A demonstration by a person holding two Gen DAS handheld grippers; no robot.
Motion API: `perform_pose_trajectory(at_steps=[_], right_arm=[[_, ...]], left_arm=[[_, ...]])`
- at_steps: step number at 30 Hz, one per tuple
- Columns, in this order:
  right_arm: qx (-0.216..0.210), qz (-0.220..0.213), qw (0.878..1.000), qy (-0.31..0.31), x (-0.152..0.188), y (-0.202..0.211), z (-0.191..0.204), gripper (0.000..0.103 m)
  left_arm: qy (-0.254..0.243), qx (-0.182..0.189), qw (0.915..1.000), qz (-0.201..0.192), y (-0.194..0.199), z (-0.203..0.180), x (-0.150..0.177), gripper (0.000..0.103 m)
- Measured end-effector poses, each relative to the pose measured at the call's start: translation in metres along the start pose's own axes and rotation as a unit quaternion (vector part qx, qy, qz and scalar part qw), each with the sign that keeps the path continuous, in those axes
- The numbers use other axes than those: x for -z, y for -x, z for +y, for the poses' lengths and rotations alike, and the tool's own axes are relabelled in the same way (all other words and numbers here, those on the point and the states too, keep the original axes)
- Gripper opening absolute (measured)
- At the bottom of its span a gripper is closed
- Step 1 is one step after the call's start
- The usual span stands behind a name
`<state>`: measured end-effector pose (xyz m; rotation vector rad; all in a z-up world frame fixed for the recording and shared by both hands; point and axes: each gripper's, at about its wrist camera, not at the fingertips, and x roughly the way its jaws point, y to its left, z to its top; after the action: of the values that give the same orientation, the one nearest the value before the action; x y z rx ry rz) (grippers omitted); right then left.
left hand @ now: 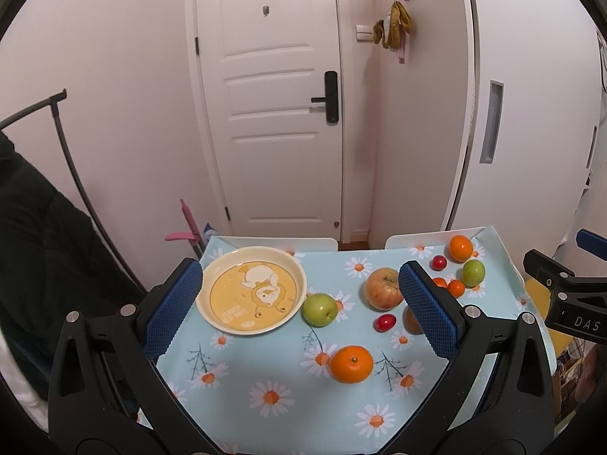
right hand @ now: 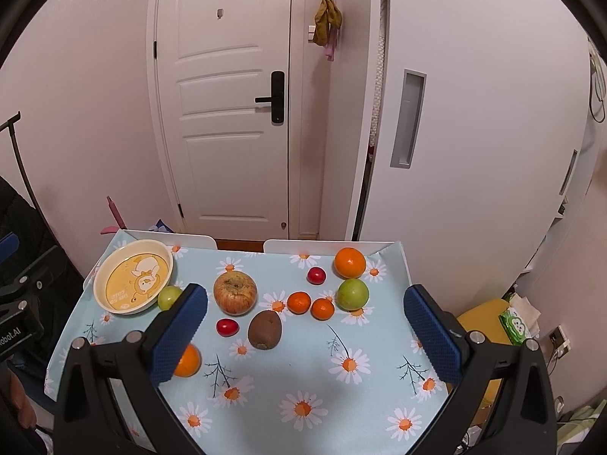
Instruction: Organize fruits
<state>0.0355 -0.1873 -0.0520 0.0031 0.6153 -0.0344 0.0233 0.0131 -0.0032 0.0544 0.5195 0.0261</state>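
above the table, both grippers gape wide; nothing held

A small table draped in a pale blue daisy-print cloth carries a cream plate with a yellow duck design at its far left corner. Scattered across the cloth lie a large red-yellow apple, two green apples, a brown kiwi, two large oranges, two small tangerines touching each other, and two red cherry tomatoes.
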Motion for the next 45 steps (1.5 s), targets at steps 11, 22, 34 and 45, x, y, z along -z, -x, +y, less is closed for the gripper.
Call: perform_pose_trajectory(at_steps=[11,22,34,45], right_arm=[[0.000,0.001,1.000,0.001,-0.001,-0.001,0.002,0.103],[-0.005,0.001,1.000,-0.008,0.000,-0.003,0.001,0.103],[-0.040,0.056,0.997,0.028,0.029,-0.037,-0.004,0.103],[-0.122,0.103,0.983,0.093,0.057,-0.109,-0.007,0.103]], left_arm=[[-0.001,0.003,1.0000,-0.001,-0.005,0.002,-0.001,0.103],[-0.005,0.019,0.9996,0.020,-0.017,0.004,0.001,0.103],[-0.005,0.026,0.9956,0.090,-0.052,-0.011,0.045,0.103],[0.017,-0.010,0.9898,0.141,-0.093,-0.044,0.109,0.103]])
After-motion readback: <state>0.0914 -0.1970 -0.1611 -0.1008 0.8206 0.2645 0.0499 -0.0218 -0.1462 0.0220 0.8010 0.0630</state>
